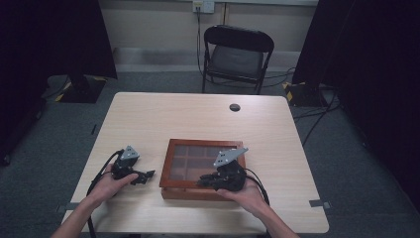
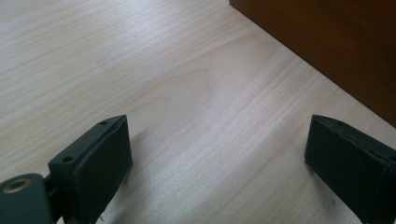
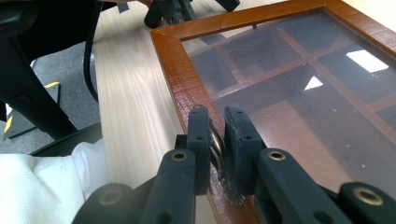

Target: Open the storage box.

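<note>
A flat brown wooden box (image 1: pixel 171 166) with a glass lid over divided compartments lies on the near half of the table. My right gripper (image 1: pixel 203 182) sits at the box's front edge. In the right gripper view its jaws (image 3: pixel 218 126) are shut on a small metal knob (image 3: pixel 216 145) on the lid's wooden frame (image 3: pixel 173 60). My left gripper (image 1: pixel 143 176) rests on the tabletop just left of the box, pointing at it. In the left gripper view it (image 2: pixel 217 154) stands open over bare wood, apart from the box's side wall (image 2: pixel 327 42).
The light wooden table (image 1: pixel 198 119) has a round cable hole (image 1: pixel 235 107) near its far edge. A black folding chair (image 1: pixel 236 54) stands beyond it. Black curtains hang at both sides, and cables lie on the floor at the right (image 1: pixel 317 111).
</note>
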A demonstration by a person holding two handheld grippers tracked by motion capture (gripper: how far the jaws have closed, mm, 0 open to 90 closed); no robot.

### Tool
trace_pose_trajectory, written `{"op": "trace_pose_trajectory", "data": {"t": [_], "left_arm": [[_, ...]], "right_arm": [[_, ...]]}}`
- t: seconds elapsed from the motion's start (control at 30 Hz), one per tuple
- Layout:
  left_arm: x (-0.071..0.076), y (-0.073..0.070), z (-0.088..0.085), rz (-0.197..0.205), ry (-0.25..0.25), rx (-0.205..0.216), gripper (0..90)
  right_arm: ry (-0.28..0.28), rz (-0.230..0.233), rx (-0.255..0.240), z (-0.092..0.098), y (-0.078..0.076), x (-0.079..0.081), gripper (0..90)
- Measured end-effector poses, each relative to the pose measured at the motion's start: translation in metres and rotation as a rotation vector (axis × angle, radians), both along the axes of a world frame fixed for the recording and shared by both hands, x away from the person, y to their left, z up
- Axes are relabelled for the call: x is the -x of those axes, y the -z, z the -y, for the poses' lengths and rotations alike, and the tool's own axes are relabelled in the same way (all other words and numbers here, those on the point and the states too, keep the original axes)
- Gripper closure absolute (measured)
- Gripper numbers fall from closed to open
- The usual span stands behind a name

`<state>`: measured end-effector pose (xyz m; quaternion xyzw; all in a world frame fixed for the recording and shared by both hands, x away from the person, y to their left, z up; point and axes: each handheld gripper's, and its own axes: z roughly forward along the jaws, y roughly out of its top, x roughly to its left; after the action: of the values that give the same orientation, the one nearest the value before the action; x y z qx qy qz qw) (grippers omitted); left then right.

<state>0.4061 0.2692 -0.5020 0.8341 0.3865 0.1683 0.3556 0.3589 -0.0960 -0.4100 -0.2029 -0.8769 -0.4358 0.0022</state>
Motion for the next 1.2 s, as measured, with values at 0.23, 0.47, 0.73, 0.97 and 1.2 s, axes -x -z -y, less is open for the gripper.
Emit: {"op": "trace_pose_trajectory", "data": {"t": [0.23,0.47,0.73,0.97,1.2], "left_arm": [[0.000,0.000,0.000,0.001,0.001,-0.003,6.6],[0.000,0.000,0.000,0.000,0.000,0.000,6.6],[0.000,0.000,0.000,0.001,-0.002,0.001,6.6],[0.000,0.000,0.000,0.001,-0.001,0.000,6.6],[0.000,0.000,0.000,0.001,-0.002,0.001,6.6]], "right_arm": [[-0.001,0.002,-0.012,0.002,-0.005,0.001,81.6],[0.005,0.002,-0.025,0.005,-0.015,0.000,81.5],[0.009,0.004,-0.023,0.005,-0.019,0.000,81.5],[0.014,0.003,-0.022,0.005,-0.022,-0.001,81.5],[0.025,-0.002,-0.029,0.005,-0.027,-0.003,81.4]]}}
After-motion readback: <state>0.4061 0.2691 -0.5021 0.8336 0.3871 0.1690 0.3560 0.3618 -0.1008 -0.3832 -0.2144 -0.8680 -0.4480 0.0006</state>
